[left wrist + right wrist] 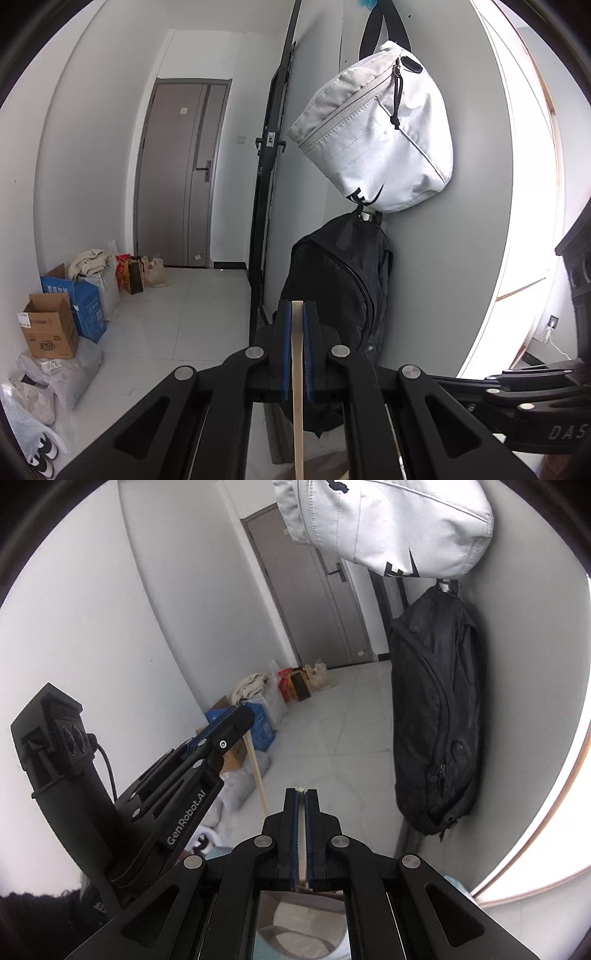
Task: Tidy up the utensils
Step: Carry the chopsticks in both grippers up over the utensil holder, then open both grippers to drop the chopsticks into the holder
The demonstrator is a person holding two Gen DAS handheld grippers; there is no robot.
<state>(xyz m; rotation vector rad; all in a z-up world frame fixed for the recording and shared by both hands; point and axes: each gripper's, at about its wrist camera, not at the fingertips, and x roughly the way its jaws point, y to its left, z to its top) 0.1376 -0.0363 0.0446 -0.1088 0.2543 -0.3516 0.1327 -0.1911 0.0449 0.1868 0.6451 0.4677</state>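
Note:
My left gripper (297,306) is shut on a pale wooden stick, a chopstick (297,387), which runs down between the blue pads and out of the bottom of the left wrist view. The same left gripper (236,716) shows in the right wrist view, with its chopstick (258,775) hanging below the jaws. My right gripper (301,794) is shut on a second pale chopstick (302,834), whose tip just clears the fingertips. Both grippers are raised in the air, pointed at a hallway. Part of the right gripper body (517,391) shows at the lower right of the left wrist view.
A white bag (380,133) and a black backpack (340,295) hang on the wall ahead. Cardboard boxes (50,326) and plastic bags (62,373) line the left wall on the tiled floor. A grey door (181,173) closes the hallway. A pale container (299,934) lies below the right gripper.

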